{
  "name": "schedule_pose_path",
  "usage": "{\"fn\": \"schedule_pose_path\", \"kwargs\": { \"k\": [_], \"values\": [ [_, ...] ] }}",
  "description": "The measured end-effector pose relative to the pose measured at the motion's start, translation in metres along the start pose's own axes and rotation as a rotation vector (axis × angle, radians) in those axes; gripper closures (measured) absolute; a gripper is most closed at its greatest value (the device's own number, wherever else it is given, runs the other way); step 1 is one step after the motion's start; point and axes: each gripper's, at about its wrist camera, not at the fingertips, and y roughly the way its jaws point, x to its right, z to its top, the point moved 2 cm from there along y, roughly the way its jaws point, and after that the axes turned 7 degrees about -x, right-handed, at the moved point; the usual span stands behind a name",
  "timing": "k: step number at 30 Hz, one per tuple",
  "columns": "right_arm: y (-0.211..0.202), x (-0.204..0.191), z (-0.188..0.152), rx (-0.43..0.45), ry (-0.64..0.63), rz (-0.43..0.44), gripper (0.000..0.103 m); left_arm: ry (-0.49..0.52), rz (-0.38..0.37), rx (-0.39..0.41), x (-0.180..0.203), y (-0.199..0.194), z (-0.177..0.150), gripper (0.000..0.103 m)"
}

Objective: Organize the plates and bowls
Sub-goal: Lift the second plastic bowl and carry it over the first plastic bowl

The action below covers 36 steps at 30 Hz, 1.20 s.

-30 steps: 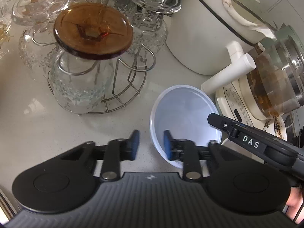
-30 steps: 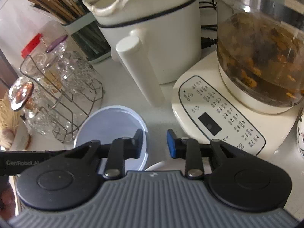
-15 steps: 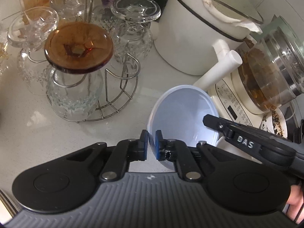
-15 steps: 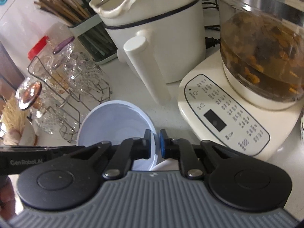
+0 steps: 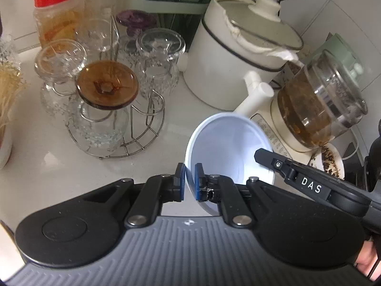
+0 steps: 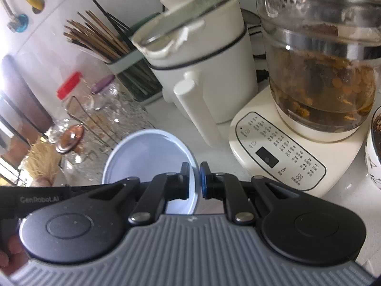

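Both sets of jaws, wide a second ago, now pinch the white bowl [image 5: 228, 147]: left gripper [image 5: 189, 182] at its nine o'clock rim, right gripper [image 6: 194, 181] at three. It now tilts just above the bench [image 5: 47, 166], so the carry has probably begun.

"DAS", "GenRobot.AI" on gripper arms [image 5: 309, 187]

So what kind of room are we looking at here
Most likely a home kitchen counter: a white electric pot with glass lid, a green holder of wooden chopsticks, and upturned glasses on a wire drying rack.
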Motion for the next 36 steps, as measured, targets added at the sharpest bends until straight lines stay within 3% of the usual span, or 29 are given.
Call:
{"fn": "schedule_pose_path", "kwargs": {
  "k": [18,36],
  "values": [
    [-0.049,-0.030,-0.013,0.056,0.040,0.022,0.091,0.028,-0.034,0.034,0.006,-0.073,-0.011,0.094],
    [-0.061,-0.082,-0.059,-0.007,0.051,-0.036,0.091,-0.025,-0.132,0.044,-0.052,-0.113,-0.056,0.094]
  ]
}}
